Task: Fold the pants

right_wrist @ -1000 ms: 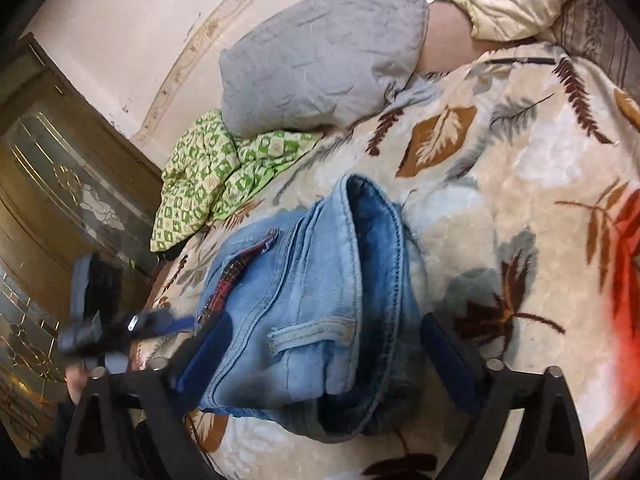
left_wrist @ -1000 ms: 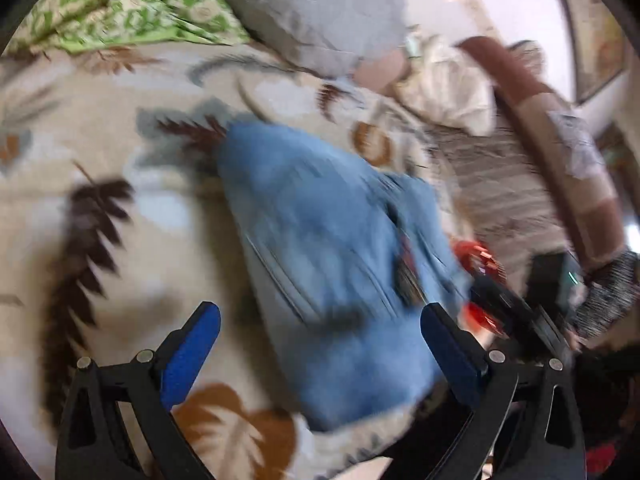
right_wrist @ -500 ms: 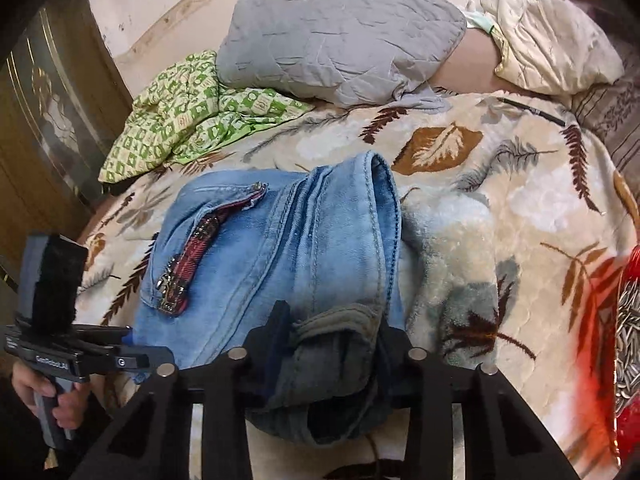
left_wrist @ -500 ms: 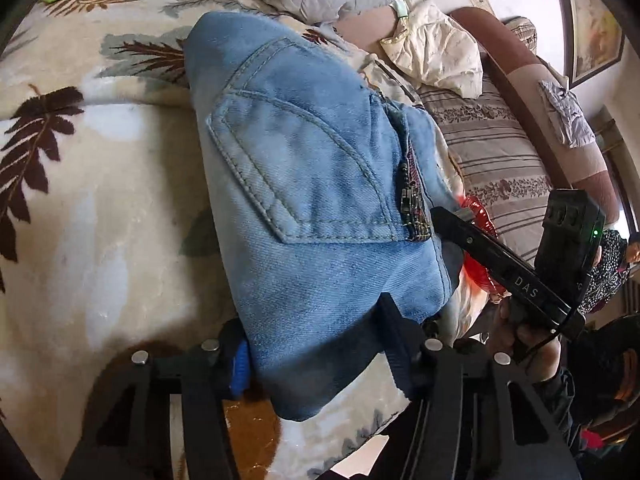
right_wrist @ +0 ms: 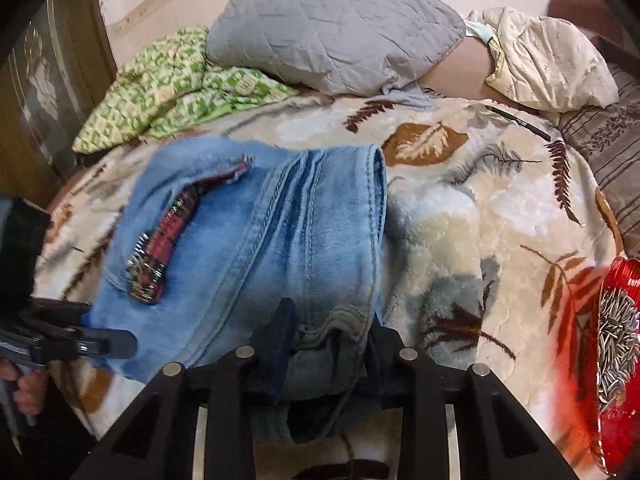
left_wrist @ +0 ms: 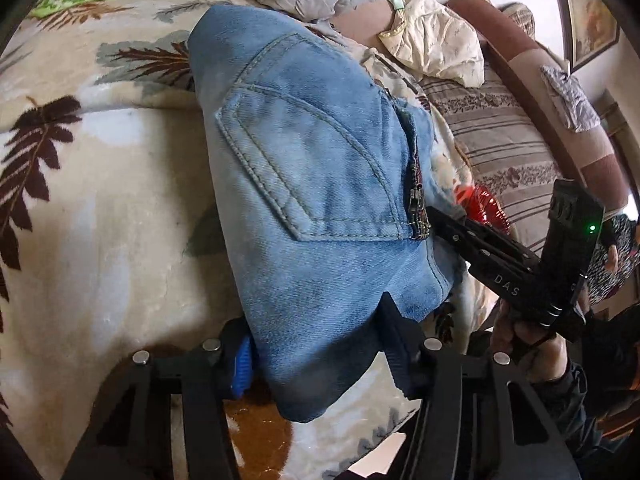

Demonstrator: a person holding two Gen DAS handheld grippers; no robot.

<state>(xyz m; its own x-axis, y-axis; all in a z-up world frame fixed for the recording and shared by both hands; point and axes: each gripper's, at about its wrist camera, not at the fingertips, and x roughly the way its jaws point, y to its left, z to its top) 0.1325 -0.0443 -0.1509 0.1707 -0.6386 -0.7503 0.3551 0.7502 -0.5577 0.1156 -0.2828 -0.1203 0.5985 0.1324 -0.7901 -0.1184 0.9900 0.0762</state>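
Observation:
The folded light blue denim pants (left_wrist: pixel 312 184) lie on a leaf-patterned blanket (left_wrist: pixel 100 200), back pocket up in the left wrist view. My left gripper (left_wrist: pixel 316 344) is shut on the near edge of the pants. In the right wrist view the pants (right_wrist: pixel 256 240) show a seam, a red plaid zipper trim and a belt loop. My right gripper (right_wrist: pixel 328 332) is shut on the waistband end. The right gripper also shows in the left wrist view (left_wrist: pixel 500 260), held by a hand, at the pants' right edge. The left gripper shows in the right wrist view (right_wrist: pixel 80 340) at the pants' left edge.
A grey pillow (right_wrist: pixel 332 32), a green patterned cloth (right_wrist: pixel 172 88) and a cream pillow (right_wrist: pixel 548 56) lie at the head of the bed. A red packet of seeds (right_wrist: pixel 616 340) lies on the blanket at the right. A pen (right_wrist: pixel 520 122) lies near the cream pillow.
One second ago both grippers were open around the pants. Both have closed on the denim, and the pants have shifted slightly between the grippers.

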